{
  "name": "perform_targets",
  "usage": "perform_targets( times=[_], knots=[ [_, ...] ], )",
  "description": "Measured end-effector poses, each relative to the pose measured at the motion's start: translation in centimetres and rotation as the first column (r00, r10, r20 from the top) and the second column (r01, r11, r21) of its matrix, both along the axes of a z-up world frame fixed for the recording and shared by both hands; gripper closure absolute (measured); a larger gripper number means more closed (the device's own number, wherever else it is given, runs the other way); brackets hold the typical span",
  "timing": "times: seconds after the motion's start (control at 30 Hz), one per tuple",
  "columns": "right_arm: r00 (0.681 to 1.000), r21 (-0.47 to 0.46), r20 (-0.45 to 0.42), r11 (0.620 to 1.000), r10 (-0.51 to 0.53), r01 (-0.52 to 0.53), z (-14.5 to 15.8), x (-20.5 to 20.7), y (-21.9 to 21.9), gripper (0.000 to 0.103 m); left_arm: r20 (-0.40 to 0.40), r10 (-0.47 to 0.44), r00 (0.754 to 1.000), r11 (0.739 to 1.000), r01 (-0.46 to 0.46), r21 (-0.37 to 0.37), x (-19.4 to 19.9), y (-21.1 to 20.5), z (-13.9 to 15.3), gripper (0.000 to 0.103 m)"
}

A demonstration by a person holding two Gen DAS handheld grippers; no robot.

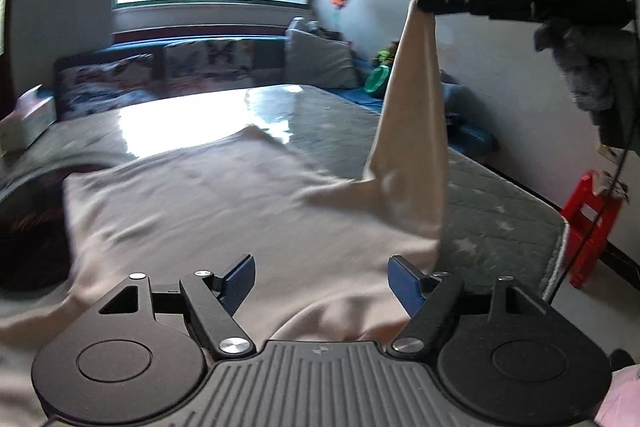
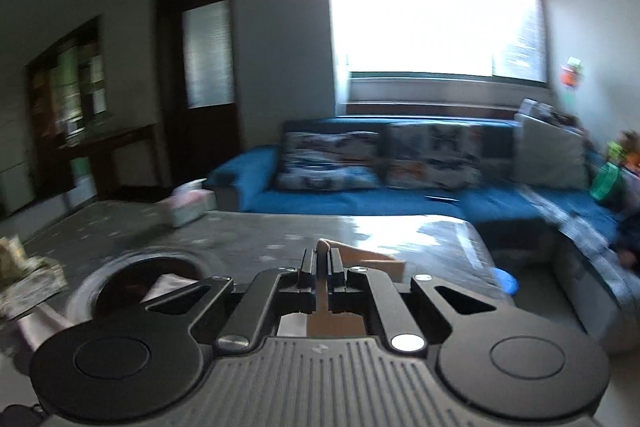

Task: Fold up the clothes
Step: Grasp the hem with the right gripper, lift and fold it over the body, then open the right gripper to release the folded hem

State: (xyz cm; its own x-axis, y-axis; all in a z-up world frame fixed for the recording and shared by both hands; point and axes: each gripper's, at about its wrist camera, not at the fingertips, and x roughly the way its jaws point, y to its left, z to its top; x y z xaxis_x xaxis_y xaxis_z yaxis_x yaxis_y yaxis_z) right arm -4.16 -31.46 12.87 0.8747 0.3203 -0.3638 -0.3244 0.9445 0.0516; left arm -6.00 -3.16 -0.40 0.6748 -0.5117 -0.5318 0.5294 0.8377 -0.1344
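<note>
The pale pink garment lies spread across the grey table, mostly flat and rumpled, so folding looks barely begun. Up on the right, the right gripper is clamped tight on one corner or sleeve, lifting it high off the table in a long drape. Near the front edge the left gripper hovers over the cloth, its blue pads spread wide with nothing pinched. By my read, that raised flap must come across, and every further fold remains.
</note>
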Motion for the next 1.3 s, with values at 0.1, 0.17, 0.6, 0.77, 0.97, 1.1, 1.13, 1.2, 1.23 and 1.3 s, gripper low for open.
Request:
perform_targets(
  times=[0.1,0.17,0.6,0.77,0.97,1.1,1.13,1.2,1.23,1.3],
  knots=[
    [0.992,-0.024,-0.021,0.992,0.125,-0.125,-0.3,0.2,4.7,0.099,-0.009,0.05,0.999,0.998,-0.05,-0.023,-0.6,1.8,-0.4,0.026],
    [0.979,-0.034,-0.048,0.98,0.196,-0.198,-1.2,0.5,7.5,0.099,-0.019,0.079,0.997,0.996,-0.079,-0.039,-0.8,2.7,-0.5,0.026],
    [0.851,-0.044,-0.313,0.888,0.422,-0.457,-10.4,0.6,17.2,0.091,-0.072,0.192,0.979,0.978,-0.197,-0.065,-1.4,5.9,-1.3,0.026],
    [0.845,-0.069,-0.335,0.883,0.417,-0.464,-10.1,-0.5,14.3,0.081,-0.061,0.194,0.979,0.978,-0.198,-0.058,-1.2,6.0,-1.0,0.026],
    [0.892,-0.199,-0.36,0.912,0.273,-0.359,-11.4,-2.2,8.4,0.072,-0.041,0.23,0.972,0.972,-0.232,-0.048,0.2,6.0,-0.5,0.03],
    [0.913,-0.243,-0.362,0.926,0.19,-0.29,-12.3,-3.1,5.3,0.067,-0.056,0.247,0.967,0.968,-0.249,-0.021,1.8,5.9,-0.8,0.043],
    [0.914,-0.243,-0.366,0.93,0.176,-0.276,-12.6,-3.3,4.7,0.066,-0.06,0.245,0.968,0.969,-0.246,-0.011,2.1,5.7,-0.9,0.047],
    [0.915,-0.233,-0.37,0.937,0.16,-0.258,-12.9,-3.6,3.8,0.065,-0.061,0.239,0.969,0.971,-0.238,0.014,2.5,5.3,-1.2,0.048],
    [0.916,-0.227,-0.368,0.94,0.159,-0.254,-13.0,-3.8,3.7,0.065,-0.061,0.236,0.97,0.972,-0.235,0.025,2.6,5.2,-1.3,0.048],
    [0.918,-0.215,-0.364,0.945,0.156,-0.246,-13.2,-4.0,3.4,0.065,-0.061,0.238,0.969,0.971,-0.236,0.049,2.8,4.9,-1.6,0.049]
  ],
)
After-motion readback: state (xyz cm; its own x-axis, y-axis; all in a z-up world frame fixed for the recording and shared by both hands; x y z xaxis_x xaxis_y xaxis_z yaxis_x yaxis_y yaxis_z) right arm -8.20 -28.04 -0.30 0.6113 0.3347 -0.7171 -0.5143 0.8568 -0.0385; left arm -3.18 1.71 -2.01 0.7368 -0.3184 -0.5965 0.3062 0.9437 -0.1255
